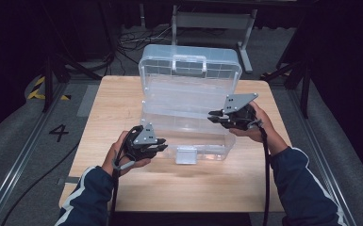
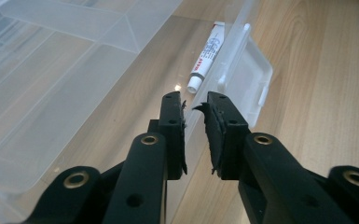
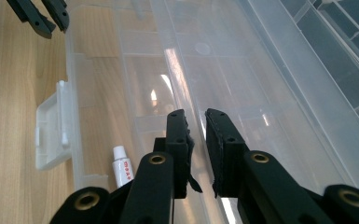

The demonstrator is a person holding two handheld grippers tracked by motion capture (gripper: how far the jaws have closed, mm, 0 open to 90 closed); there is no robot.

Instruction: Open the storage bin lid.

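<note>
The clear plastic case [image 1: 188, 101] stands open mid-table [image 1: 122, 99], lid upright. The right gripper [image 1: 215, 116] hovers over its right half, jaws narrowly parted on nothing; the left gripper [image 1: 162, 145], jaws slightly apart and empty, hangs at its front-left wall. Inside, near the latch [image 2: 256, 77], lies 1 small white tube [image 2: 206, 58].

box [image 1: 188, 117] open – lid [image 1: 190, 63] upright behind, front latch [image 1: 186, 155] protruding
</note>
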